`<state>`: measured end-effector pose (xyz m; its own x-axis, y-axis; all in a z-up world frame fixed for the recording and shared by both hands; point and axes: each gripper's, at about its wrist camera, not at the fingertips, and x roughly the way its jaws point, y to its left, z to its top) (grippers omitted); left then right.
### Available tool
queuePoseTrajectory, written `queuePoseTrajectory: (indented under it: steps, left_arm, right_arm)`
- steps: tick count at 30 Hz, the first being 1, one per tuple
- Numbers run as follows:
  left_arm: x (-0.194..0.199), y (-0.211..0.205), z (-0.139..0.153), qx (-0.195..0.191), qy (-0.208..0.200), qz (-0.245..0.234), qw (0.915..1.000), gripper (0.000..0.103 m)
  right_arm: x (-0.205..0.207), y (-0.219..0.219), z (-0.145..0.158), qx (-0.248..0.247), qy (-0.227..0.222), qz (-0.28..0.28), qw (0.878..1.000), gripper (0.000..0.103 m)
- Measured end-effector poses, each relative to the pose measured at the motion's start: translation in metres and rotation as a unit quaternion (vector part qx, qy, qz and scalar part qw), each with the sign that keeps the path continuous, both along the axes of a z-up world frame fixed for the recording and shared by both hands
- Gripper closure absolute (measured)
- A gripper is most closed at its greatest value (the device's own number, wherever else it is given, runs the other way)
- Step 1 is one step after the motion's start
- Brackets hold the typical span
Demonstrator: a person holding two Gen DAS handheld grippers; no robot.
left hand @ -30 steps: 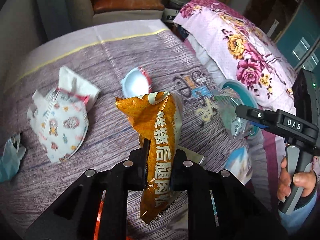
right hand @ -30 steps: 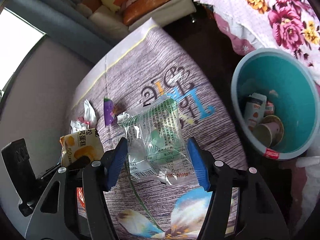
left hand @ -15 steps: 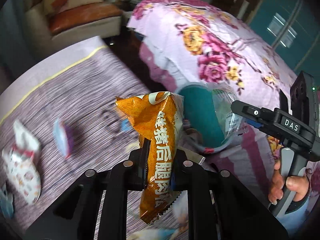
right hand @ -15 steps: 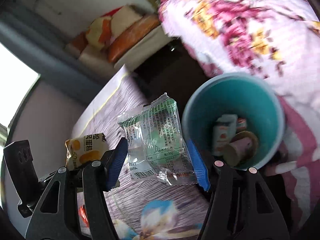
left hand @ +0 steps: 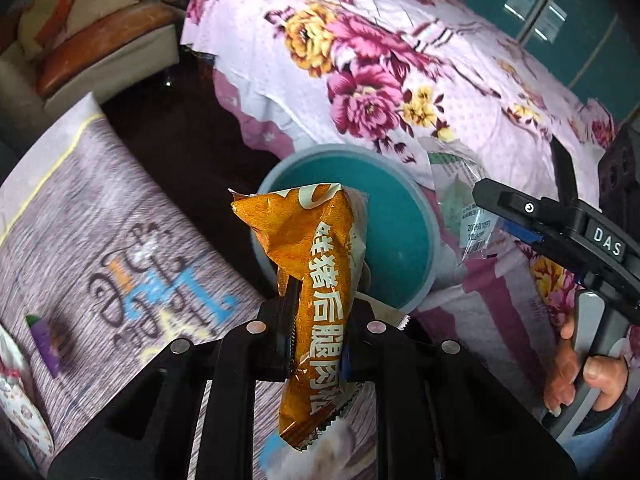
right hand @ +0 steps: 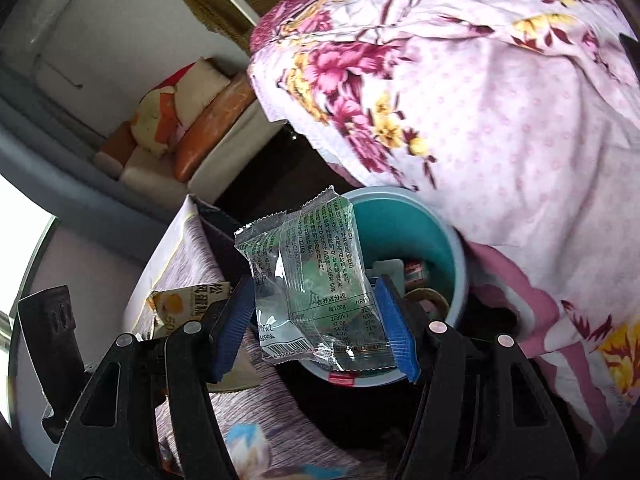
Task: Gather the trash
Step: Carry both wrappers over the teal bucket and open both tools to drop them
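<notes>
Trash is partly collected: the teal bin [right hand: 444, 236] already holds cartons and a cup. Left of the bin, a purple wrapper [left hand: 44, 336] remains on the mat. The left gripper [left hand: 316, 344] pinches an orange snack bag [left hand: 320, 280] before the bin; the right gripper [right hand: 316, 320] clasps a clear packet [right hand: 308, 284] just above its rim, neither dropped yet.

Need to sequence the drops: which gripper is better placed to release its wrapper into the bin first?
Right, probably. In its own view the clear green wrapper hangs in front of the teal bin opening. The left gripper holds the orange wrapper nearer the bin's table-side rim.
</notes>
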<state>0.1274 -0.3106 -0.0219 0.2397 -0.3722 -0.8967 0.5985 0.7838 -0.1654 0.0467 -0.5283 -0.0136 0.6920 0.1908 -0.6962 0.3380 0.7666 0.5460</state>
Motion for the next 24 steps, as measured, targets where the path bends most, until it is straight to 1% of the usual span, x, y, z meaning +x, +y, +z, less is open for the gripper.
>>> queuePoseTrajectory:
  steps: [5, 11, 16, 17, 18, 19, 21, 24]
  left_arm:
    - [0.007, -0.014, -0.013, 0.007, 0.012, -0.004, 0.9999, 0.086]
    - [0.011, -0.029, -0.025, 0.013, 0.022, -0.011, 0.9996, 0.086]
    - [0.013, -0.041, -0.034, 0.013, 0.032, -0.020, 0.9992, 0.085]
    - [0.014, -0.043, -0.036, 0.014, 0.033, -0.019, 0.9992, 0.079]
    - [0.015, -0.044, -0.037, 0.014, 0.034, -0.018, 0.9992, 0.069]
    - [0.016, -0.045, -0.038, 0.013, 0.033, -0.018, 0.9992, 0.064]
    - [0.018, -0.047, -0.040, 0.015, 0.032, -0.015, 0.9993, 0.039]
    - [0.019, -0.044, -0.039, 0.017, 0.021, -0.007, 0.9996, 0.020]
  right_arm:
    - [0.001, -0.013, -0.006, -0.002, 0.005, -0.010, 1.000, 0.044]
    - [-0.001, -0.020, -0.008, -0.019, 0.013, -0.017, 1.000, 0.044]
    - [-0.001, -0.023, -0.011, -0.023, 0.020, -0.021, 0.999, 0.043]
    - [0.000, -0.024, -0.012, -0.023, 0.022, -0.022, 0.999, 0.043]
    - [0.000, -0.024, -0.012, -0.023, 0.023, -0.022, 0.999, 0.043]
    - [0.002, -0.025, -0.012, -0.024, 0.025, -0.023, 0.999, 0.043]
    - [0.002, -0.026, -0.012, -0.027, 0.028, -0.025, 0.999, 0.043]
    - [0.006, -0.027, -0.014, -0.030, 0.033, -0.025, 0.999, 0.043]
